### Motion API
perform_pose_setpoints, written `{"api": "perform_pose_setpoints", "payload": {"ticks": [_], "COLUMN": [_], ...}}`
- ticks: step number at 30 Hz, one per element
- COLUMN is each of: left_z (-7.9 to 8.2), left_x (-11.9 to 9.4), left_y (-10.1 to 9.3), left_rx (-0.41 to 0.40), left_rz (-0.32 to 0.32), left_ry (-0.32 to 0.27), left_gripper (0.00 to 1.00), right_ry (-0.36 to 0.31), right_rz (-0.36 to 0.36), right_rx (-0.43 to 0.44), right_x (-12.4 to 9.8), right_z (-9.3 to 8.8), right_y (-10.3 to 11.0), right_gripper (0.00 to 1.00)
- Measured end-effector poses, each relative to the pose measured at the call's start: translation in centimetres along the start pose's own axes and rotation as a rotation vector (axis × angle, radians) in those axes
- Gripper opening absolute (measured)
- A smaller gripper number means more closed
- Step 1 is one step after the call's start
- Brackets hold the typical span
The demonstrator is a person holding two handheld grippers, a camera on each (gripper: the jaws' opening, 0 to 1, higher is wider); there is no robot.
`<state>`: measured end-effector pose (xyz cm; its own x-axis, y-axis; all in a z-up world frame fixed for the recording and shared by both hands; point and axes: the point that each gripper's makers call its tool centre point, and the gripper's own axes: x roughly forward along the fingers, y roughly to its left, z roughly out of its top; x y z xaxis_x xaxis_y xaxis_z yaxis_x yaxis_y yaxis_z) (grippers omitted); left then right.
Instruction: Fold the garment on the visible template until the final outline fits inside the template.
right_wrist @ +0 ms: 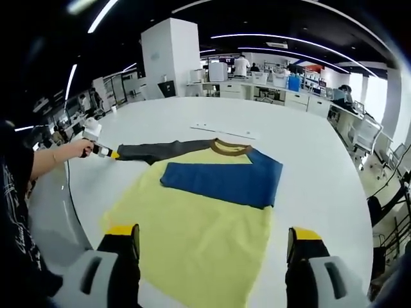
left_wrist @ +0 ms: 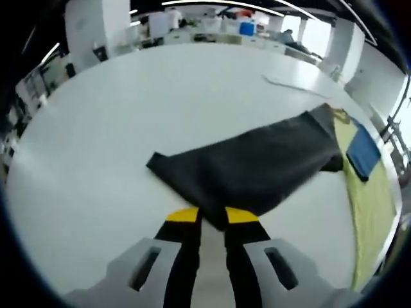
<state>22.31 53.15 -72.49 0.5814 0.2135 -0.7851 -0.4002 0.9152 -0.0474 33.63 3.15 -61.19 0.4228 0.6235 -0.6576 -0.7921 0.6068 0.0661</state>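
Observation:
A long-sleeved shirt lies flat on the white table (right_wrist: 321, 167), with a yellow body (right_wrist: 192, 224) and a brown collar (right_wrist: 230, 148). Its blue sleeve (right_wrist: 221, 181) is folded across the chest. The dark grey sleeve (left_wrist: 257, 163) stretches out sideways, and my left gripper (left_wrist: 212, 217) is shut on its cuff end. The right gripper view has that left gripper (right_wrist: 103, 151) at the far left, held by a person's hand. My right gripper (right_wrist: 213, 236) hangs open above the shirt's hem, jaws wide apart and holding nothing.
A thin flat white sheet (right_wrist: 225, 132) lies on the table just beyond the collar. The round table's edge runs close on the left, where the person's arm (right_wrist: 51, 160) reaches in. Desks and people stand far behind.

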Motion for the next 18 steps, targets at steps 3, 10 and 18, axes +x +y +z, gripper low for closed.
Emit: {"api": "perform_pose_setpoints", "payload": {"ticks": [3, 10, 18], "left_z": [0.2, 1.0, 1.0], "left_x": [0.2, 0.0, 0.3], "left_y": [-0.2, 0.0, 0.3], "left_rx": [-0.006, 0.003, 0.021], "left_rz": [-0.003, 0.011, 0.022], "left_ry": [0.011, -0.011, -0.003], "left_gripper": [0.04, 0.01, 0.01], "right_ry": [0.003, 0.010, 0.009], "right_rz": [0.001, 0.002, -0.003], "right_rx": [-0.001, -0.011, -0.015], "right_x": [-0.1, -0.2, -0.5], "right_z": [-0.2, -0.5, -0.6], "right_y": [-0.1, 0.0, -0.3], "right_gripper": [0.96, 0.97, 0.98]}}
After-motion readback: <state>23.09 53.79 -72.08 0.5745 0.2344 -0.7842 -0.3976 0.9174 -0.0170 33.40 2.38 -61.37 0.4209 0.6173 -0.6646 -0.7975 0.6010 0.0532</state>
